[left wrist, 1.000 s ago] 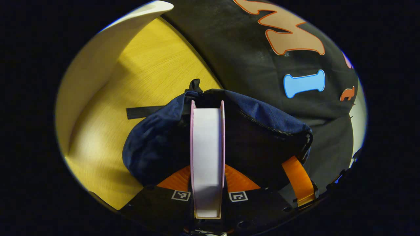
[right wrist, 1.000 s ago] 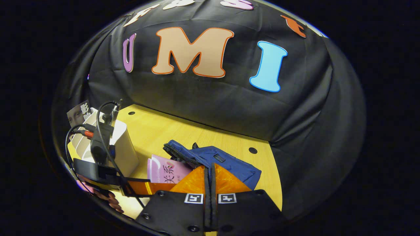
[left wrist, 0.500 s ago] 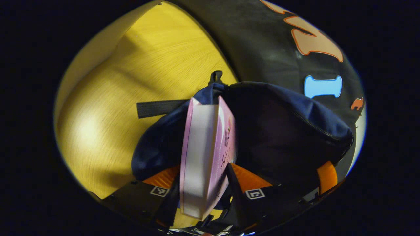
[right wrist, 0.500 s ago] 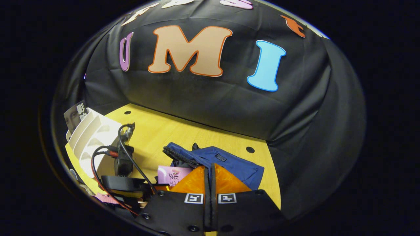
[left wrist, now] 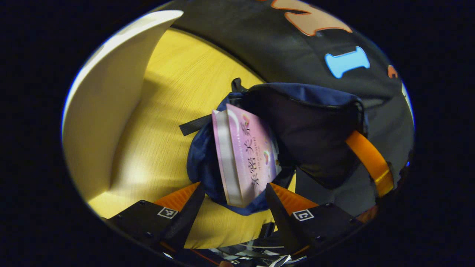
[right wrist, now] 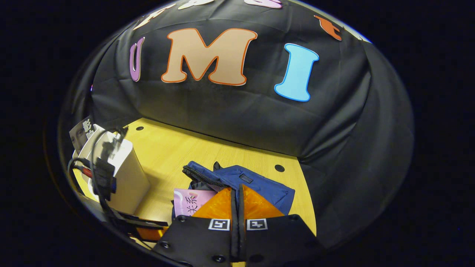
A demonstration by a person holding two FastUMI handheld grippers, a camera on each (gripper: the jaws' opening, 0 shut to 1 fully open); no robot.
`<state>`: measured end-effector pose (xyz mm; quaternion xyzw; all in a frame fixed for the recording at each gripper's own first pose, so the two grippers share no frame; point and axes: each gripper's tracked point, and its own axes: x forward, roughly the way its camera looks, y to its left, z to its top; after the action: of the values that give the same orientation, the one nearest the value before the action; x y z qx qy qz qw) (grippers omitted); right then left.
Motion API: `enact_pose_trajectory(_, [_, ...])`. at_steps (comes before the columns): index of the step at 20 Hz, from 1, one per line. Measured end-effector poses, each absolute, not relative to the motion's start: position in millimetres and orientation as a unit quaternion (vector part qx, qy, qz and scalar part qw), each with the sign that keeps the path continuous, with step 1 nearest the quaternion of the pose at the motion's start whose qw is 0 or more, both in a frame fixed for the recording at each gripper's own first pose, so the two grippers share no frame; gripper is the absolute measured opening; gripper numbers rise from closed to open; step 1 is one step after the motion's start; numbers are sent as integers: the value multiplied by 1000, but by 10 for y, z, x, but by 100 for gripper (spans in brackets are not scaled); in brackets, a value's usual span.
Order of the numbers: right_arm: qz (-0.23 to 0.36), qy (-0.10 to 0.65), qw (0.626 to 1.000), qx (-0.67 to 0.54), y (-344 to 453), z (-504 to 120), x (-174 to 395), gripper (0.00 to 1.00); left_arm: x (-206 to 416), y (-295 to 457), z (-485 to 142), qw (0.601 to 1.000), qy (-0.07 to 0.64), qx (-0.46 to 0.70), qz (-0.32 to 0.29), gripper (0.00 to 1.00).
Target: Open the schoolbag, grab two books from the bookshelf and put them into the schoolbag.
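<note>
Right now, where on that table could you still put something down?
Bare wood lies between the white bookshelf and the schoolbag, and behind the bag toward the black cloth wall. It is crowded at the bag's mouth, where the pink book and both grippers meet.

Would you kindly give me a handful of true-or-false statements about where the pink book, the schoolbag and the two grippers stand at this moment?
1. The left gripper is clamped on the pink book. False: its fingers stand spread, apart from the book.
2. The pink book sits partly inside the open blue schoolbag. True.
3. The right gripper has its fingers closed together. True; in the left gripper view one of its fingers holds up the bag's rim, though what they pinch cannot be told.
4. The schoolbag is zipped shut. False: its mouth gapes open.
5. A white bookshelf stands on the wooden table beside the bag. True.
</note>
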<state>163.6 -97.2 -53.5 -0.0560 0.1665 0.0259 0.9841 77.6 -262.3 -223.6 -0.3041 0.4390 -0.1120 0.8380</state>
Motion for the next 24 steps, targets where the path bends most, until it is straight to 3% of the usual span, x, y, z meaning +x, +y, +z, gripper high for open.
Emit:
enact_pose_trajectory(2, [27, 167, 984, -57, -963, -543, 1618, 2, 677, -2602, -1986, 839, 436, -295, -135, 92])
enact_pose_trajectory(3, [27, 168, 984, -59, -956, -546, 1619, 3, 627, -2571, -1852, 842, 434, -286, -146, 96])
enact_pose_trajectory(4, [27, 167, 984, -60, -956, -546, 1616, 3, 578, -2528, -1698, 846, 429, -276, -156, 92])
enact_pose_trajectory(7, [28, 168, 984, -56, -944, -558, 1606, 3, 419, -2321, -1234, 855, 420, -250, -173, 95])
enact_pose_trajectory(9, [28, 169, 984, -54, -954, -568, 1609, 2, 329, -2124, -980, 857, 416, -251, -170, 92])
enact_pose_trajectory(14, [26, 171, 983, -55, -951, -583, 1619, 1, 125, -1246, -412, 873, 408, -228, -141, 95])
enact_pose_trajectory(19, [30, 174, 982, -65, -931, -613, 1630, 1, -98, -3, 71, 895, 407, -171, -67, 95])
enact_pose_trajectory(22, [28, 178, 981, -72, -897, -618, 1630, 1, -16, 989, 290, 909, 395, -134, 18, 95])
enact_pose_trajectory(23, [29, 179, 981, -73, -893, -630, 1628, 1, -19, 1242, 291, 909, 398, -114, 42, 100])
enact_pose_trajectory(24, [30, 179, 980, -75, -891, -634, 1629, 1, 10, 1427, 240, 908, 403, -97, 59, 95])
